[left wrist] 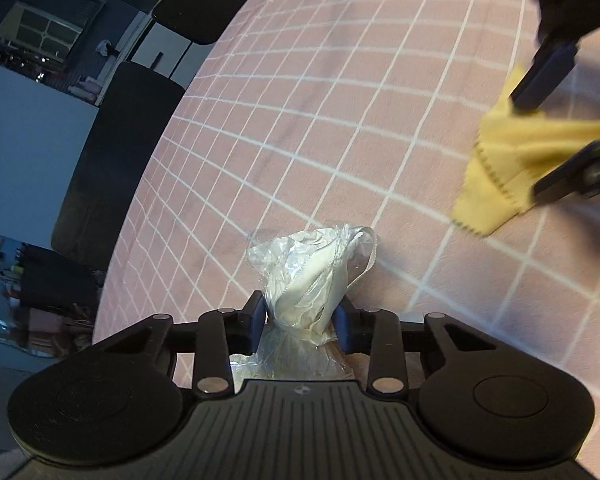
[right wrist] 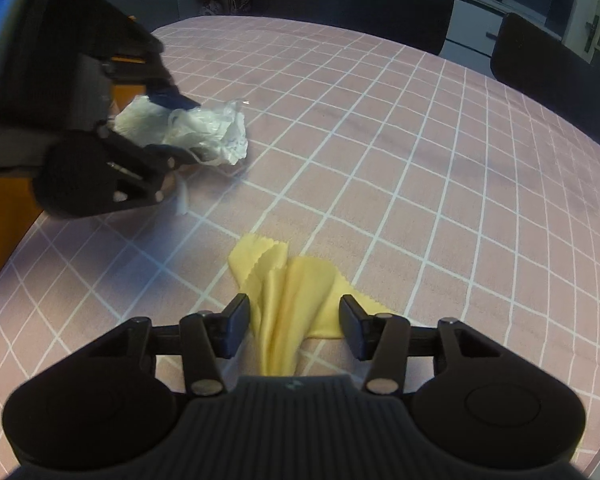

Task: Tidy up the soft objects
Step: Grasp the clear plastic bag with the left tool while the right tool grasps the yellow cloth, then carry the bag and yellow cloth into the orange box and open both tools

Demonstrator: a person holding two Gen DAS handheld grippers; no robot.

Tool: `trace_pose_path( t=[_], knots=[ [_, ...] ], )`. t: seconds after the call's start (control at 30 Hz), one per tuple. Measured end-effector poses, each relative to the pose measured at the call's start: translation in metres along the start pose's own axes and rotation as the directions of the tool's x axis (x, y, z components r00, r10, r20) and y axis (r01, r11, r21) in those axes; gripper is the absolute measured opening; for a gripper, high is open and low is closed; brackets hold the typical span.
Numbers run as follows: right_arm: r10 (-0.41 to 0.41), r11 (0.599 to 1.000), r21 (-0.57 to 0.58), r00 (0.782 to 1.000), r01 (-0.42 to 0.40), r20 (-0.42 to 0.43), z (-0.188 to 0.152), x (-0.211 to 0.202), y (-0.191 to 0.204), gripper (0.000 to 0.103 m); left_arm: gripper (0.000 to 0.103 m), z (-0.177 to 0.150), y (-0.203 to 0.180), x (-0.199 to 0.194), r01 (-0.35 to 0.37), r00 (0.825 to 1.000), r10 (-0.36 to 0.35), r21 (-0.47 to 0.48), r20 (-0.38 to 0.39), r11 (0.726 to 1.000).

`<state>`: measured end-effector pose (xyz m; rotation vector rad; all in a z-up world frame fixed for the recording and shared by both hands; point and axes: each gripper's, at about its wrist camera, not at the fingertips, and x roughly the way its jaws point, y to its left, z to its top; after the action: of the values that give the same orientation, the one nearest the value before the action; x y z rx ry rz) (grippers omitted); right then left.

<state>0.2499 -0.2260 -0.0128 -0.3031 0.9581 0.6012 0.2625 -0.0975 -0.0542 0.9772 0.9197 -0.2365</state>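
The left gripper [left wrist: 300, 316] is pinching a plastic-wrapped white bundle [left wrist: 312, 276] between closed fingers, apparently for carrying to the orange box [right wrist: 4, 216] at nine o'clock, while the right gripper [right wrist: 294, 326], fingers spread, is straddling the yellow cloth [right wrist: 288, 284] lying on the table [right wrist: 420, 160].

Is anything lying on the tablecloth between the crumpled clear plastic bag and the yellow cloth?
No. In the right wrist view, only bare pink checked tablecloth separates the crumpled clear plastic bag from the yellow cloth; a white strip dangles beside the bag.

One yellow cloth [right wrist: 290, 292], one plastic-wrapped bundle [left wrist: 312, 276], one orange box [right wrist: 4, 220], two chairs [right wrist: 360, 4].
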Motion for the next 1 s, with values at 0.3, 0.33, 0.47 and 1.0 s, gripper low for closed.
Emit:
trace_pose_path(
  t=[0.3,0.33,0.47,1.0],
  knots=[
    [-0.018,1.000,0.007,1.000,0.018,-0.013,0.003,0.004,0.003,0.003,0.039,-0.010,-0.004,-0.049,0.101,0.991,-0.092,-0.092,0.095,0.991],
    [-0.027,1.000,0.004,1.000,0.027,-0.016,0.003,0.003,0.004,0.002,0.039,-0.012,-0.003,-0.056,0.117,0.988,-0.105,-0.109,0.109,0.987],
    [-0.036,0.999,0.008,0.999,0.036,-0.003,0.004,-0.013,0.007,0.002,0.039,-0.024,0.002,-0.085,0.186,0.972,-0.157,-0.171,0.174,0.967],
    [0.028,0.978,-0.207,0.981,0.013,0.194,0.023,-0.144,0.116,0.002,0.039,-0.124,0.067,-0.209,0.217,0.938,-0.082,-0.384,0.337,0.897]
  ],
)
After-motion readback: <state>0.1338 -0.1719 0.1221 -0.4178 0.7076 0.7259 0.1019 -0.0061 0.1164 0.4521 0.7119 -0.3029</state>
